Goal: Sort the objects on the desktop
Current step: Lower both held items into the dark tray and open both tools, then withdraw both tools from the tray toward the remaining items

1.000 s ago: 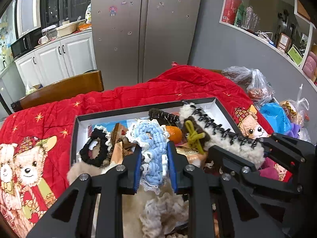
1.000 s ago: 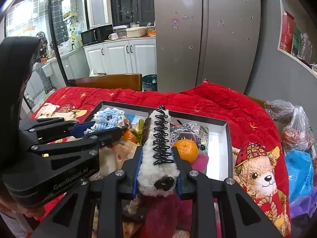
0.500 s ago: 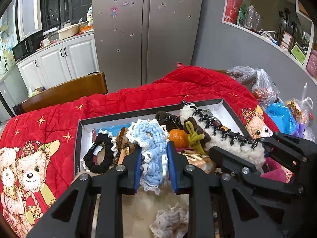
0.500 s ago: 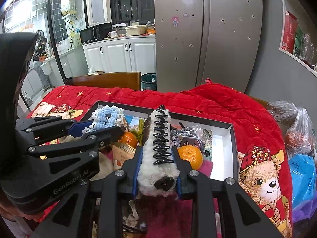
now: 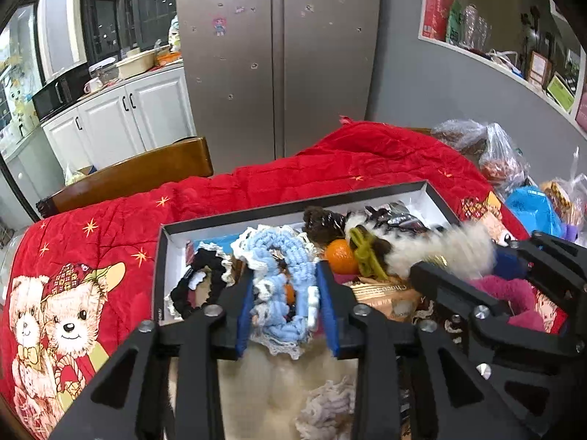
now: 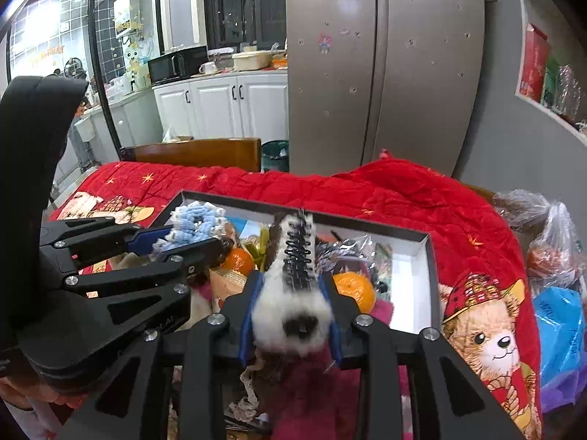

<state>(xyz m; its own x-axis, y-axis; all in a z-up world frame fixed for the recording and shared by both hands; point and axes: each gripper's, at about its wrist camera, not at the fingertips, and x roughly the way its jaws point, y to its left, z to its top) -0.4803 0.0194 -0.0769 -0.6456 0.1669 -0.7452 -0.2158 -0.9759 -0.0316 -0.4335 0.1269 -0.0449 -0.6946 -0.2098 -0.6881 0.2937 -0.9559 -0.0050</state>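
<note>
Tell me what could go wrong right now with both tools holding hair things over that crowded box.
The left tool grips only the soft blue scrunchie, whose lace edge hangs loose; it might snag on the clutter below. The right tool clamps the fluffy white hair clip by its plush, so it could slip. The two tools sit close together over the box and may bump, nudging the orange.

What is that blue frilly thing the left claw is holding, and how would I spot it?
Find the red bear-print quilt, then the black-rimmed white box on it. Above the box's left part, the left claw grips a pale blue crocheted scrunchie with a white lace edge, the only blue ring; the neighbouring one is black.
</note>
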